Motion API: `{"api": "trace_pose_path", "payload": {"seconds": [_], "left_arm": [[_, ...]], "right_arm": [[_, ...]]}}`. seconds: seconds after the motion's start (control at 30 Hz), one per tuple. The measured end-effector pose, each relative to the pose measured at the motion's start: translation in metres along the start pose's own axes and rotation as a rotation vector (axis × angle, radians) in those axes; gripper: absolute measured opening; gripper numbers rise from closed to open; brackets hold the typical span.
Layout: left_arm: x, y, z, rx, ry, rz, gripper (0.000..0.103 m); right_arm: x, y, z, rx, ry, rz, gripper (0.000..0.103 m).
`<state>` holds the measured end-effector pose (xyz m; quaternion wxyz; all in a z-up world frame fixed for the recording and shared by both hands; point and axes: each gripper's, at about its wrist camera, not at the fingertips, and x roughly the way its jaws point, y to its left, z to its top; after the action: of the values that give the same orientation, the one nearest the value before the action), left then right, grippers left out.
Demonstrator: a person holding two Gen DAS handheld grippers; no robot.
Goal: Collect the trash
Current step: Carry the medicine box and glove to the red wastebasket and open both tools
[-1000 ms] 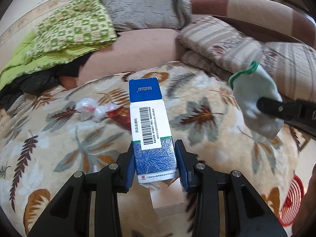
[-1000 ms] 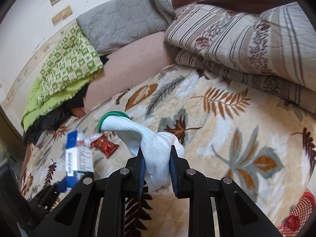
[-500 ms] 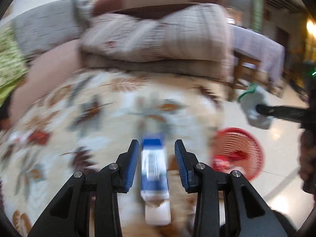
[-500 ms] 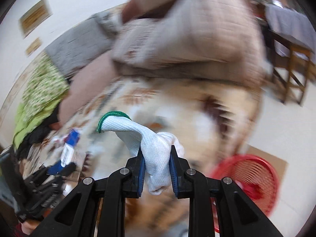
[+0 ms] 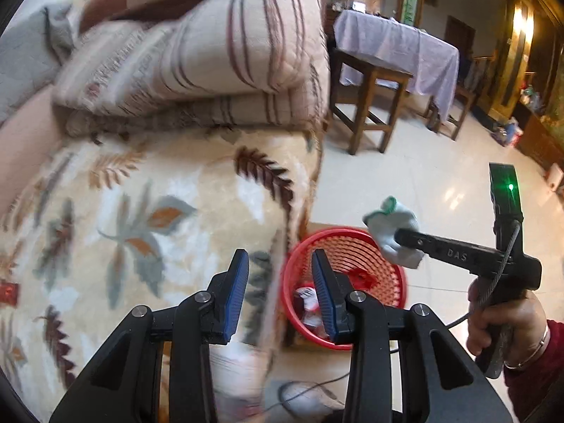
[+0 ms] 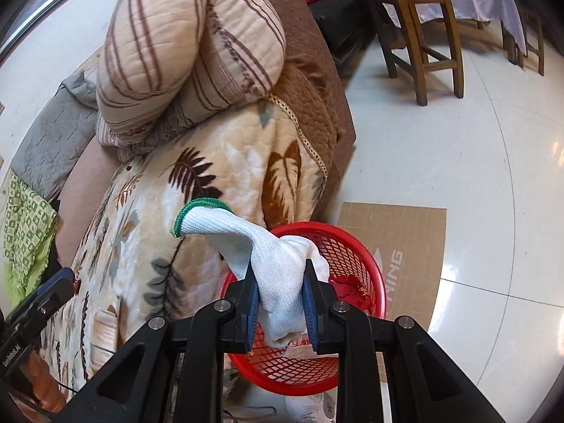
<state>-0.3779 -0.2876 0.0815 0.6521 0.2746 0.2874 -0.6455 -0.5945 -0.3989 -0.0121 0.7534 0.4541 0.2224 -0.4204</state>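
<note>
A red mesh basket stands on the floor beside the bed's edge, with red and white scraps inside. My right gripper is shut on a white glove with a green cuff and holds it above the basket; the glove also shows in the left wrist view. My left gripper is open and empty, hovering over the bed's edge and the basket's near rim. A blurred pale shape hangs below its fingers.
The bed carries a leaf-patterned blanket and folded striped quilts. A cardboard sheet lies under the basket. Wooden stools and a table with a purple cloth stand on the tiled floor beyond.
Both grippers swung right from over the bed to the basket. The left gripper opened and the blue-and-white box left its jaws. The right gripper kept the glove.
</note>
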Motion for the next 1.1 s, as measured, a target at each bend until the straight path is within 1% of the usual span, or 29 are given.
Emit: {"api": "trace_pose_path", "payload": {"seconds": [0.03, 0.07, 0.17, 0.23, 0.27, 0.3, 0.37, 0.5, 0.6, 0.63, 0.67, 0.7, 0.73, 0.77, 0.9, 1.0, 1.1], "left_arm": [[-0.005, 0.012, -0.002, -0.020, 0.003, 0.065, 0.038], [-0.006, 0.021, -0.004, -0.047, 0.017, 0.094, 0.038], [-0.023, 0.070, -0.022, -0.193, 0.040, 0.118, 0.039], [-0.030, 0.090, -0.034, -0.246, 0.055, 0.119, 0.047], [-0.031, 0.099, -0.042, -0.266, 0.072, 0.114, 0.047], [-0.030, 0.105, -0.050, -0.275, 0.091, 0.124, 0.047], [-0.029, 0.111, -0.061, -0.276, 0.104, 0.145, 0.047], [-0.027, 0.115, -0.077, -0.300, 0.113, 0.121, 0.047], [-0.027, 0.116, -0.078, -0.284, 0.102, 0.125, 0.047], [-0.028, 0.117, -0.077, -0.282, 0.097, 0.130, 0.047], [-0.030, 0.119, -0.077, -0.282, 0.090, 0.136, 0.047], [-0.033, 0.122, -0.077, -0.286, 0.084, 0.141, 0.048], [-0.035, 0.126, -0.077, -0.294, 0.078, 0.144, 0.048], [-0.037, 0.129, -0.077, -0.302, 0.075, 0.147, 0.049], [-0.049, 0.145, -0.078, -0.329, 0.060, 0.181, 0.052], [-0.060, 0.157, -0.080, -0.348, 0.045, 0.215, 0.055], [-0.074, 0.173, -0.084, -0.375, 0.035, 0.245, 0.056]], "right_arm": [[0.001, -0.003, 0.000, -0.005, 0.001, 0.006, 0.023], [0.002, -0.003, -0.001, -0.012, 0.002, 0.011, 0.023], [0.012, -0.004, -0.002, -0.022, 0.016, 0.028, 0.024], [0.015, -0.002, -0.005, -0.022, 0.023, 0.044, 0.024], [0.016, -0.002, -0.007, -0.023, 0.022, 0.044, 0.024], [0.017, -0.001, -0.009, -0.026, 0.023, 0.044, 0.024], [0.019, 0.001, -0.013, -0.045, 0.025, 0.045, 0.024], [0.021, 0.000, -0.015, -0.059, 0.017, 0.009, 0.024], [0.027, -0.003, -0.014, -0.068, 0.031, -0.028, 0.026], [0.032, -0.005, -0.015, -0.078, 0.049, -0.056, 0.028], [0.037, -0.006, -0.015, -0.085, 0.067, -0.077, 0.038], [0.040, -0.007, -0.016, -0.087, 0.081, -0.096, 0.046], [0.040, -0.008, -0.016, -0.085, 0.085, -0.111, 0.060], [0.039, -0.009, -0.016, -0.084, 0.082, -0.119, 0.065], [0.031, -0.002, -0.014, -0.096, 0.060, -0.094, 0.065], [0.025, 0.010, -0.012, -0.110, 0.059, -0.039, 0.065], [0.022, 0.028, -0.015, -0.154, 0.064, -0.002, 0.065]]}}
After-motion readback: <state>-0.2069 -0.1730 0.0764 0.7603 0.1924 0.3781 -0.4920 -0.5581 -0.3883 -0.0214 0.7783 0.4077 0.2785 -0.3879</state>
